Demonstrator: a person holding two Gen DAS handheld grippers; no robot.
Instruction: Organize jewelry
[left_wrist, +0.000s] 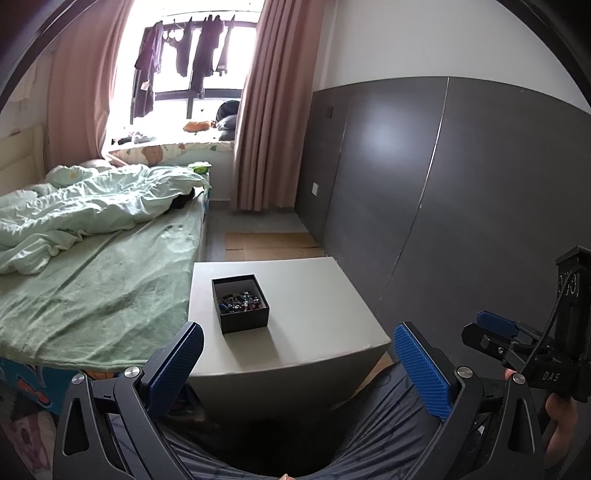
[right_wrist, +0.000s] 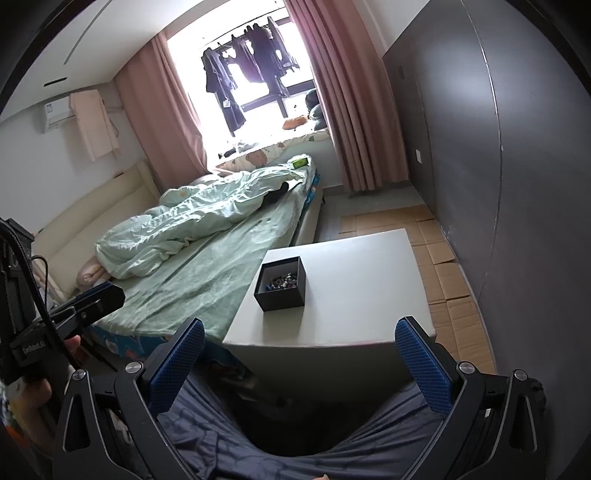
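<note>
Both claws sit wide apart and carry nothing: my left claw (left_wrist: 298, 365) and my right claw (right_wrist: 300, 363) hang over the lap of the person holding them, on the near side of the small open black cardboard box (left_wrist: 242, 304), well short of it. That box stands on the pale grey square counter (left_wrist: 317, 295), toward the edge that runs along the green-sheeted bed (left_wrist: 92, 273), and a loose heap of mixed beads and trinkets, the jewelry (left_wrist: 240, 301), lies inside it on the bottom. Nothing else shows on the counter around the box. I judge this fits two stages alike: jewelry gathered into the box with the claws drawn clear, or a tangled pile waiting to be sorted out of it; the heap is too small in both views for me to tell single pieces apart. Whichever holds, working well here means coming at the box from above, since its walls are tall around a shallow heap, and steadying one wall with the other claw, because I expect light cardboard to slide on that smooth counter.
</note>
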